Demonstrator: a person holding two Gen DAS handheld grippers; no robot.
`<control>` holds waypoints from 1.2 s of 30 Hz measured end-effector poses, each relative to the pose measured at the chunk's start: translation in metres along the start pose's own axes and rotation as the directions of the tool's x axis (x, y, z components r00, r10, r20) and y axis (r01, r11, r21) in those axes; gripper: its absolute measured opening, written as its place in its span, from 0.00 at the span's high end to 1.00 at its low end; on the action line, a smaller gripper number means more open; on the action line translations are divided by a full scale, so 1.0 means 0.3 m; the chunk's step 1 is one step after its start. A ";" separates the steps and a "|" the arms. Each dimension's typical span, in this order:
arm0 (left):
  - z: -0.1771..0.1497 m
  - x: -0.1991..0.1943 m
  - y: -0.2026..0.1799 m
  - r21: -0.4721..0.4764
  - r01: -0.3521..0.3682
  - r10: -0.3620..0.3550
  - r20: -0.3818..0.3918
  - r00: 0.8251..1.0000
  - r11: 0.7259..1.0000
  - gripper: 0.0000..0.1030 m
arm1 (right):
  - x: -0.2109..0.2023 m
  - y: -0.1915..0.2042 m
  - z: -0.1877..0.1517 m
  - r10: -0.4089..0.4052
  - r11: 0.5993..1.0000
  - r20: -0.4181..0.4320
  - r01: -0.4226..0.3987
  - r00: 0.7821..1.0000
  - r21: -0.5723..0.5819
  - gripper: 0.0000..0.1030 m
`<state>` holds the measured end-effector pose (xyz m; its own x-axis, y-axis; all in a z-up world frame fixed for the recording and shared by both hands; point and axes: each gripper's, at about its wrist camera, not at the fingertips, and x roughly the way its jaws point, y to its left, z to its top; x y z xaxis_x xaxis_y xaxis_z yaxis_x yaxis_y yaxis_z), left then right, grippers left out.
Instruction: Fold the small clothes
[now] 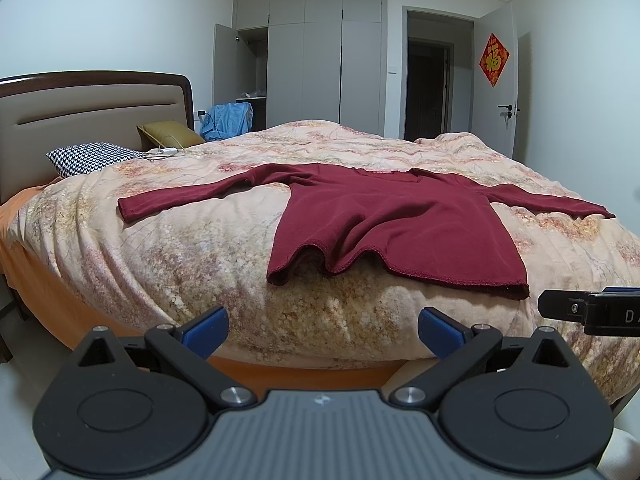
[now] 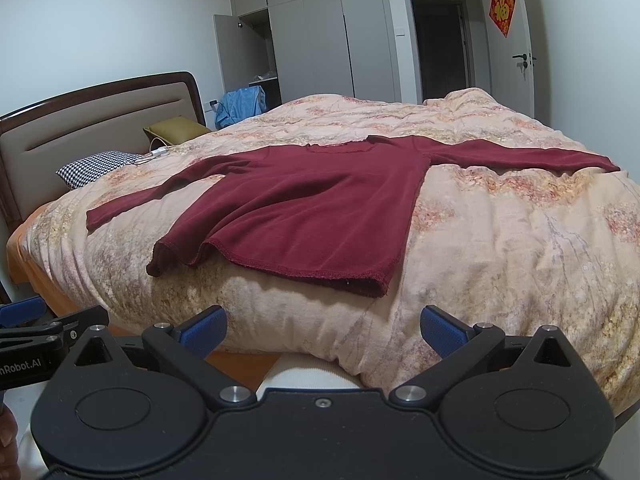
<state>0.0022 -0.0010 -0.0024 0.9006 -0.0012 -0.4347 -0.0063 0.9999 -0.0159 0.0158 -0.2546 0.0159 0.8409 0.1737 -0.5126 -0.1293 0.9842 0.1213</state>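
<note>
A dark red long-sleeved top (image 1: 384, 216) lies spread flat on the floral quilt (image 1: 192, 248), hem towards me, both sleeves stretched out sideways. It also shows in the right wrist view (image 2: 304, 208). My left gripper (image 1: 322, 330) is open and empty, just short of the bed's near edge, below the hem's left part. My right gripper (image 2: 323, 330) is open and empty, below the hem's right corner. The right gripper's side (image 1: 592, 312) shows at the right edge of the left wrist view. The left gripper's side (image 2: 36, 328) shows at the left edge of the right wrist view.
The bed's headboard (image 1: 92, 108) is at the left, with a houndstooth pillow (image 1: 92, 158), an olive pillow (image 1: 170, 133) and a white charger (image 1: 162, 153). A grey wardrobe (image 1: 320, 60) with one open door, blue clothing (image 1: 228, 120) and an open doorway (image 1: 432, 84) stand beyond the bed.
</note>
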 end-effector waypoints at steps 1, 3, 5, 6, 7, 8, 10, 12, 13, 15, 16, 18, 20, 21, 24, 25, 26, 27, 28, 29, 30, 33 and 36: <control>0.000 0.000 0.000 0.000 0.000 0.000 0.000 1.000 1.000 0.00 | 0.000 0.000 0.000 0.000 1.000 0.000 0.000 1.000 0.000 0.00; 0.003 -0.007 -0.003 0.001 0.000 0.000 -0.001 1.000 1.000 0.00 | 0.000 -0.001 0.000 0.000 1.000 0.000 0.000 1.000 0.001 0.00; 0.003 -0.007 -0.002 0.001 0.001 -0.001 -0.001 1.000 1.000 0.00 | 0.000 -0.001 0.001 0.000 1.000 0.000 0.000 1.000 0.001 0.00; 0.000 -0.008 -0.005 0.003 0.000 0.000 -0.001 1.000 1.000 0.00 | -0.001 0.000 0.000 0.000 1.000 0.000 0.000 1.000 0.001 0.00; -0.002 -0.008 -0.006 0.004 0.000 0.000 0.000 1.000 1.000 0.00 | -0.001 0.000 0.000 0.000 1.000 0.000 0.000 1.000 0.001 0.00; 0.000 -0.010 -0.006 0.004 0.000 0.000 0.000 1.000 1.000 0.00 | -0.001 0.000 0.000 0.000 1.000 -0.001 0.000 1.000 0.001 0.00; -0.002 -0.008 -0.006 0.005 0.000 0.000 -0.001 1.000 1.000 0.00 | 0.000 -0.001 0.000 0.000 1.000 -0.001 0.000 1.000 0.001 0.00; -0.014 0.001 -0.018 0.007 0.001 -0.001 -0.002 1.000 1.000 0.00 | 0.000 -0.001 0.000 0.000 1.000 -0.001 0.000 1.000 0.002 0.00; -0.014 0.001 -0.018 0.007 0.001 -0.001 -0.002 1.000 1.000 0.00 | 0.000 -0.001 0.000 0.000 1.000 -0.001 0.000 1.000 0.002 0.00; -0.016 0.001 -0.020 0.008 0.002 -0.002 -0.003 1.000 1.000 0.00 | 0.000 -0.002 0.000 0.000 1.000 -0.001 0.000 1.000 0.002 0.00; -0.014 0.001 -0.018 0.007 0.001 -0.001 -0.002 1.000 1.000 0.00 | -0.001 0.000 -0.001 0.000 1.000 -0.001 0.000 1.000 0.002 0.00; -0.014 0.001 -0.019 0.007 0.001 -0.001 -0.002 1.000 1.000 0.00 | 0.000 -0.001 0.000 0.000 1.000 -0.001 0.000 1.000 0.002 0.00; -0.013 0.001 -0.018 0.007 0.001 -0.001 -0.002 1.000 1.000 0.00 | 0.001 -0.002 0.000 0.000 1.000 -0.002 0.000 1.000 0.003 0.00; -0.013 0.001 -0.018 0.007 0.001 -0.001 -0.002 1.000 1.000 0.00 | 0.000 -0.001 0.000 0.001 1.000 -0.002 -0.001 1.000 0.003 0.00; -0.016 0.001 -0.020 0.006 0.000 0.000 -0.003 1.000 1.000 0.00 | 0.000 0.000 -0.001 0.001 1.000 -0.002 -0.001 1.000 0.002 0.00; -0.013 0.001 -0.018 0.007 0.000 0.000 -0.003 1.000 1.000 0.00 | 0.000 -0.001 -0.001 0.001 1.000 -0.002 -0.001 1.000 0.003 0.00; -0.013 0.001 -0.018 0.007 0.001 -0.001 -0.003 1.000 1.000 0.00 | 0.000 -0.001 -0.001 0.001 1.000 -0.002 -0.001 1.000 0.003 0.00; -0.013 0.001 -0.019 0.007 0.001 -0.001 -0.003 1.000 1.000 0.00 | 0.000 -0.001 -0.001 0.001 1.000 -0.002 -0.001 1.000 0.003 0.00; -0.013 0.001 -0.019 0.007 0.001 -0.001 -0.003 1.000 1.000 0.00 | 0.000 0.000 -0.001 0.001 1.000 -0.003 -0.001 1.000 0.004 0.00; -0.015 0.002 -0.020 0.007 0.001 -0.001 -0.003 1.000 1.000 0.00 | 0.000 -0.001 -0.001 0.001 1.000 -0.003 -0.001 1.000 0.004 0.00; -0.013 0.001 -0.019 0.007 0.000 0.000 -0.004 1.000 1.000 0.00 | 0.001 -0.001 -0.001 0.001 1.000 -0.002 -0.001 1.000 0.004 0.00; -0.013 0.001 -0.019 0.007 0.001 -0.001 -0.003 1.000 1.000 0.00 | 0.001 -0.001 -0.001 0.001 1.000 -0.002 -0.001 1.000 0.004 0.00; -0.016 0.002 -0.021 0.008 0.000 0.000 -0.004 1.000 1.000 0.00 | 0.002 -0.001 0.000 0.001 1.000 -0.004 -0.001 1.000 0.004 0.00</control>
<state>0.0008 -0.0073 -0.0068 0.8990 -0.0013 -0.4380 -0.0030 1.0000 -0.0090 0.0162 -0.2549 0.0154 0.8389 0.1744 -0.5156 -0.1275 0.9839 0.1254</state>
